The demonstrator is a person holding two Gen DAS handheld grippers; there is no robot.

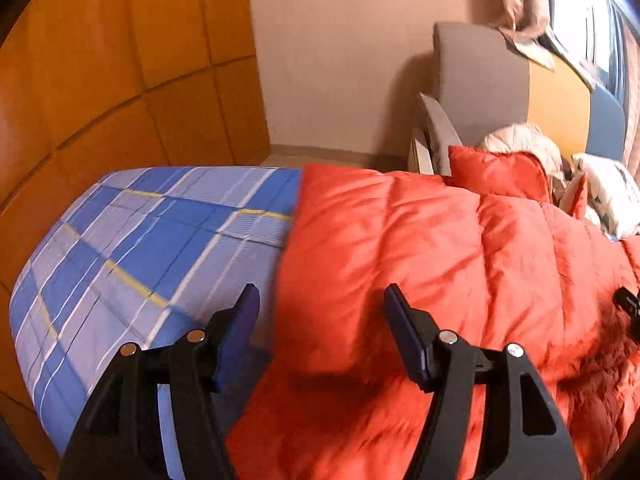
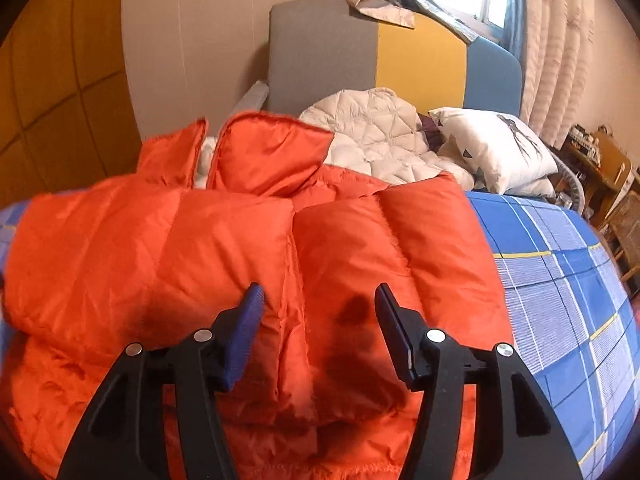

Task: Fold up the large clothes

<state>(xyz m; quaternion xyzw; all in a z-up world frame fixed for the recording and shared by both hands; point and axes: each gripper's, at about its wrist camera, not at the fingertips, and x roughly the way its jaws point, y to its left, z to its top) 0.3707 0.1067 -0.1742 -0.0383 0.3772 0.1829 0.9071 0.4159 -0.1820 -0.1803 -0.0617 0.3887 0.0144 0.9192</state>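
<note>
With both my left hand-held gripper [image 1: 320, 336] and right hand-held gripper [image 2: 318, 334] open (holding nothing), the puffy orange jacket [image 2: 224, 248] could spring unfolded.

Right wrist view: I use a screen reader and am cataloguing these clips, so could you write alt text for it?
An orange puffer jacket lies partly folded on a bed with a blue plaid sheet, under the open right gripper, whose fingers hold nothing. Behind it are a white quilted jacket, a white pillow and a grey, yellow and blue headboard.
</note>
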